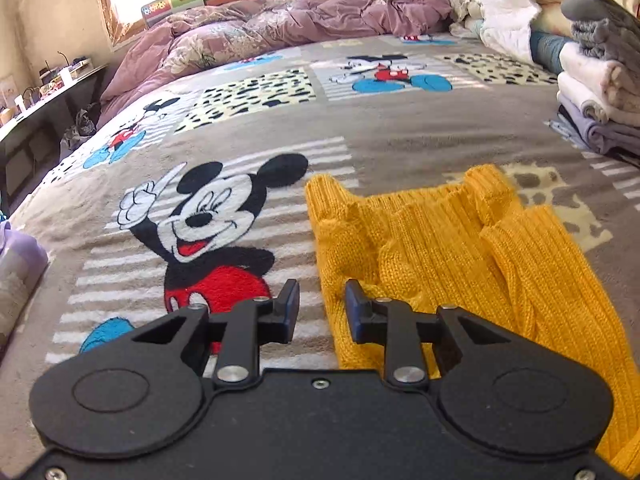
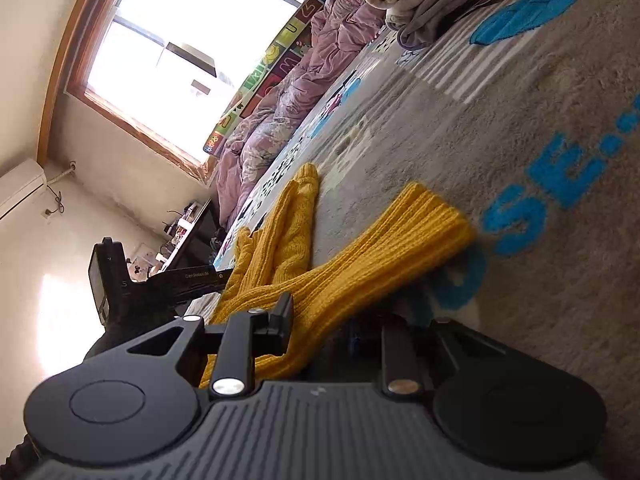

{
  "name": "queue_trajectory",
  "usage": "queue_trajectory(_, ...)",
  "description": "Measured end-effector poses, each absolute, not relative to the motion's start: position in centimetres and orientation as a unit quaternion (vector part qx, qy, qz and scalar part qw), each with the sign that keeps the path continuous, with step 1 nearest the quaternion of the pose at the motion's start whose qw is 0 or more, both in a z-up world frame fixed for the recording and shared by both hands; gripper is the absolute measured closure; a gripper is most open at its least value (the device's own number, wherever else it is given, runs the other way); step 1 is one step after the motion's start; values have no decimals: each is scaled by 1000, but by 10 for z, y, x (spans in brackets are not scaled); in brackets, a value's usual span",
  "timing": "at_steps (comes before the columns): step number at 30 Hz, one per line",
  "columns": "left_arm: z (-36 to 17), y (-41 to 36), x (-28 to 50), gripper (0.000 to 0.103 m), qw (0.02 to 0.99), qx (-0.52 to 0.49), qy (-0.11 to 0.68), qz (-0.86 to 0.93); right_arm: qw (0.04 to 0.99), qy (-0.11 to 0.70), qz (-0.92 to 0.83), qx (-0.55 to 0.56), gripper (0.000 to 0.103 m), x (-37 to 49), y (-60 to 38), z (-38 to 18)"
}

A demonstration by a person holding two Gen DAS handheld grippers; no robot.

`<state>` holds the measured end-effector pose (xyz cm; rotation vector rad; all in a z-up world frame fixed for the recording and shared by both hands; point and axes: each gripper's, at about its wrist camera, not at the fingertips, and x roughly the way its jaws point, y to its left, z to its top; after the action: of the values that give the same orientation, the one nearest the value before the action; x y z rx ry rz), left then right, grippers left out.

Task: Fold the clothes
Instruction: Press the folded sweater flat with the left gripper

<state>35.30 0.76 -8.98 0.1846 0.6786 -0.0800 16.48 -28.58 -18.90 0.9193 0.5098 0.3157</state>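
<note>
In the left wrist view, the left gripper [image 1: 322, 306] hovers low over a bed covered by a grey Mickey Mouse blanket [image 1: 400, 128], its jaws parted with a clear gap and holding nothing; the right-hand finger lies over the near left edge of a yellow knit sweater [image 1: 440, 248], the other over the bare blanket. The sweater lies crumpled on the blanket, ahead and to the right of the gripper, one ribbed sleeve running toward the lower right. A stack of folded clothes [image 1: 600, 92] sits at the far right edge, a rumpled pink quilt [image 1: 280, 28] lies along the head of the bed, and a dark desk [image 1: 48, 108] with small items stands at the left. In the right wrist view, tilted sideways, the right gripper [image 2: 316, 328] sits at the sweater's [image 2: 360, 264] near edge, knit fabric lying between its jaws; the far finger is in shadow, so whether they grip the cloth cannot be told. The left gripper's [image 2: 132, 292] black body shows beyond, beside the sweater. A bright window [image 2: 180, 52] fills the upper left.
</note>
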Motion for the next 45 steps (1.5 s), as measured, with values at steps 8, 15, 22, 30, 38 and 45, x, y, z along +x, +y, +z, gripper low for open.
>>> queue_trajectory(8,-97,-5,400,79,934,92,338,-67,855,239,152,434,76,162,-285,-190)
queue_trajectory(15,-102,1,409,79,926,79,359,-88,854,240,155,434,76,163,-285,-191)
queue_trajectory(22,-106,-12,415,79,924,64,360,-114,855,238,158,434,76,163,-283,-190)
queue_trajectory(30,-65,-4,348,79,944,58,303,-120,854,237,158,435,76,161,-283,-190)
queue_trajectory(38,-109,-11,319,77,925,84,349,-123,851,229,167,443,76,158,-285,-190)
queue_trajectory(45,-65,26,225,77,950,-16,268,-159,847,220,175,452,71,154,-289,-191)
